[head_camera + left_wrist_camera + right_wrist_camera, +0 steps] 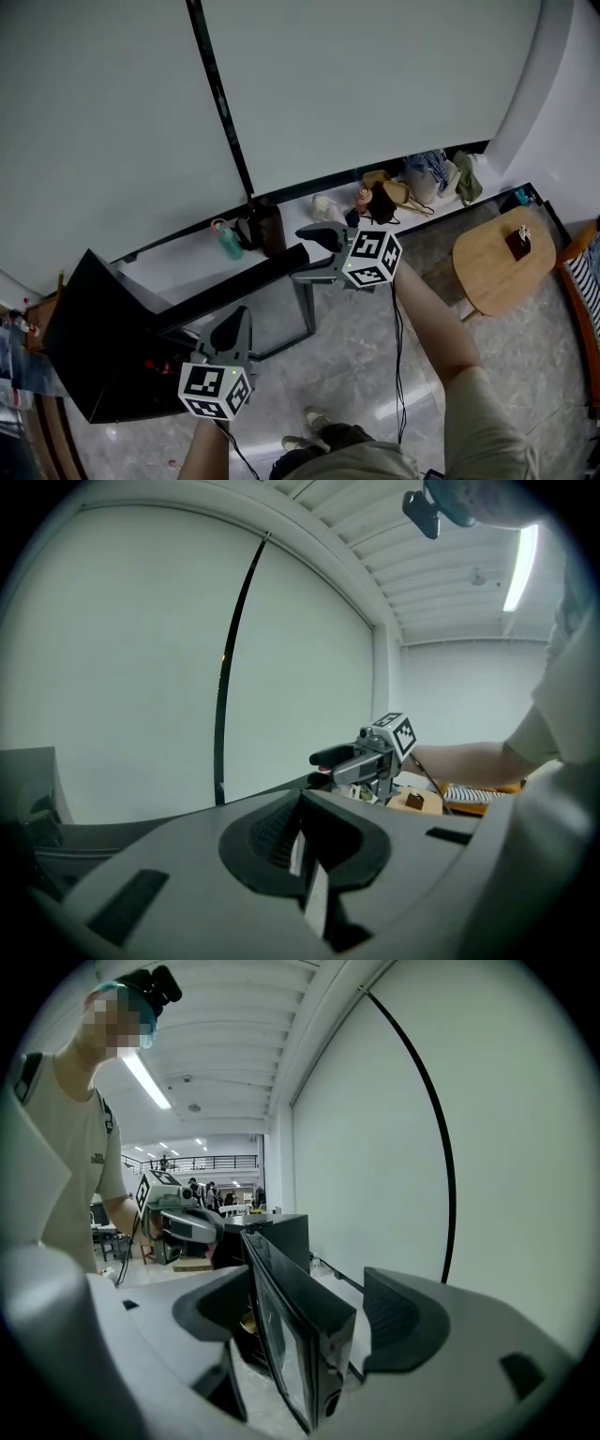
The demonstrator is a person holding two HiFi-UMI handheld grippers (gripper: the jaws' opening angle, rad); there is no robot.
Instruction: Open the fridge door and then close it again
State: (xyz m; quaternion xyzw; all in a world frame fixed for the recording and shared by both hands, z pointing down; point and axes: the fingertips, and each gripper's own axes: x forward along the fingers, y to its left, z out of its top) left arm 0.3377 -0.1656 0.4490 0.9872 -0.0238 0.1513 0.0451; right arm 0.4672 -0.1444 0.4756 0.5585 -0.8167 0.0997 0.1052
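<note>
In the head view, the small black box-shaped fridge (94, 347) is sitting at the lower left. Its black glass-fronted door (234, 286) is standing swung out, with the top edge running up and right towards frame centre. The right gripper (314, 253) is waiting at that free end, nearer than the left gripper (236, 323), which is hanging just below the door's middle.

In the left gripper view, the left gripper (302, 850) is showing its jaws pressed together on nothing. The right gripper (323, 766) is showing beyond them, right of centre.

In the right gripper view, the right gripper (309, 1302) is holding its jaws apart. The door's (291, 1335) upright free edge is standing between them, clear of both pads, so closing looks like a sideways push.
</note>
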